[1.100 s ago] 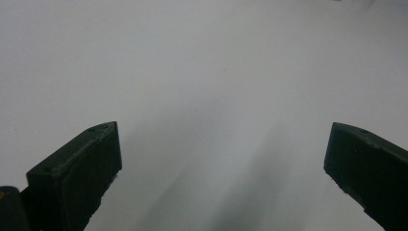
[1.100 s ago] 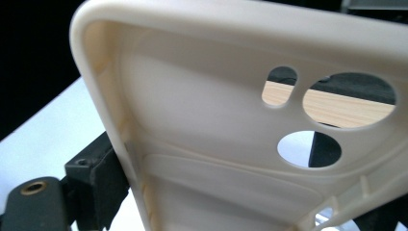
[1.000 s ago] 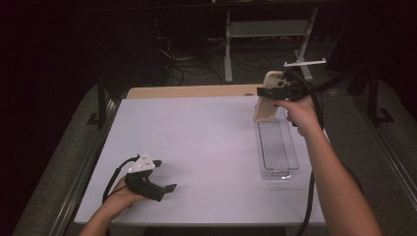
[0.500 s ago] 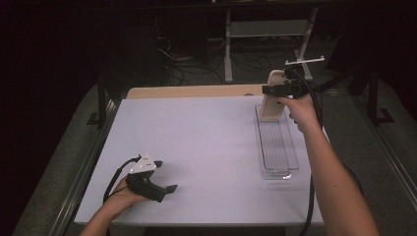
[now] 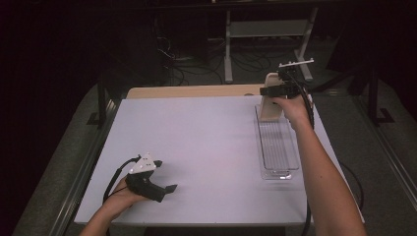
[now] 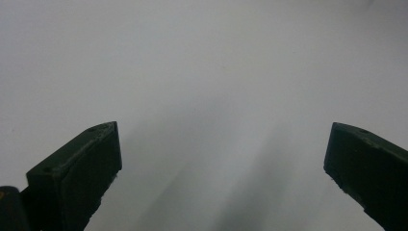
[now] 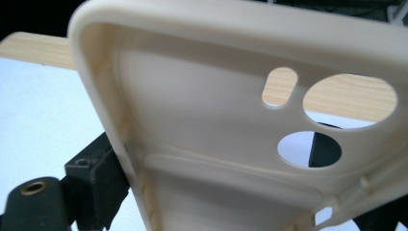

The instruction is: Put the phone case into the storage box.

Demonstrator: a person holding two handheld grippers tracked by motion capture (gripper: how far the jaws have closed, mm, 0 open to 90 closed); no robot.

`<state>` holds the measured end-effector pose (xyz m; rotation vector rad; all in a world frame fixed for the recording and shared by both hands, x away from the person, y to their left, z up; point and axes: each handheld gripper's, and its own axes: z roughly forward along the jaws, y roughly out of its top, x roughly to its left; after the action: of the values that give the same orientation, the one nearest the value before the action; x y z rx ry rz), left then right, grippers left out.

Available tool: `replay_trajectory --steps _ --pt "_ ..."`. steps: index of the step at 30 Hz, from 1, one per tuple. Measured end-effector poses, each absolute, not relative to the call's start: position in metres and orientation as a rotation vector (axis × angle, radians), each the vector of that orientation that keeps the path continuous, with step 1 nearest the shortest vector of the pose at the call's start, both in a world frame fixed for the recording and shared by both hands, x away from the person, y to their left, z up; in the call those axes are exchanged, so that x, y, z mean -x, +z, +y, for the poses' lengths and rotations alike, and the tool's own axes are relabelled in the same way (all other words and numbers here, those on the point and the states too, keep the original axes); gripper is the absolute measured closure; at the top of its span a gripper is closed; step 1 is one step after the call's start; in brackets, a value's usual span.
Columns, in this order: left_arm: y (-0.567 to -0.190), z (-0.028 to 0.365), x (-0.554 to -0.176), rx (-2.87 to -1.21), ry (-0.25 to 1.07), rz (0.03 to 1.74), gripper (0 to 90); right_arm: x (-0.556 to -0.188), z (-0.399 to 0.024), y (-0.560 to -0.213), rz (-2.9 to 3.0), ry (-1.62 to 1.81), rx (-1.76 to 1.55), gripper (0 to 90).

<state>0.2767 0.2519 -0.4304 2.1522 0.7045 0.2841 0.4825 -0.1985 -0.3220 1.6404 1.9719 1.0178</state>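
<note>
since a second ago right gripper (image 5: 271,91) has carried cream phone case (image 5: 271,102) slightly farther back, jaws clamped on its edge, held upright above far end of clear tray (image 5: 278,147), likely for lowering in; left gripper (image 5: 168,189) idles on worktop (image 5: 196,147), jaws apart.

**Dim room around a pale table**

A white table (image 5: 196,147) fills the middle, with a light wooden strip (image 5: 192,91) along its far edge. Beyond it, a grey metal stand (image 5: 268,29) and tangled cables (image 5: 182,59) sit on a dark floor (image 5: 383,147). The surroundings are nearly black.
</note>
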Motion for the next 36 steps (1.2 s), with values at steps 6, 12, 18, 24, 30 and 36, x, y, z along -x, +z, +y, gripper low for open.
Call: replay_trajectory --steps 6,12,18,24,30,36 --pt "-0.430 0.253 -0.277 -2.156 0.284 0.707 0.0 -0.489 -0.194 -0.331 1.987 0.963 -1.649 10.3" --pt "-0.430 0.253 -0.277 -2.156 0.282 0.705 0.0 -0.494 -0.190 -0.339 1.991 0.920 -1.667 10.3" --pt "-0.431 0.252 -0.277 -2.162 0.276 0.704 0.0 -0.498 -0.187 -0.346 2.004 0.887 -1.686 10.3" --pt "-0.431 0.252 -0.277 -2.160 0.275 0.706 0.0 -0.501 -0.185 -0.351 1.998 0.841 -1.692 10.3" --pt "-0.431 0.251 -0.277 -2.145 0.270 0.710 0.0 -0.505 -0.185 -0.357 1.997 0.818 -1.721 10.3" --pt "-0.432 0.251 -0.277 -2.149 0.268 0.706 0.0 -0.508 -0.183 -0.361 2.000 0.782 -1.731 10.3"
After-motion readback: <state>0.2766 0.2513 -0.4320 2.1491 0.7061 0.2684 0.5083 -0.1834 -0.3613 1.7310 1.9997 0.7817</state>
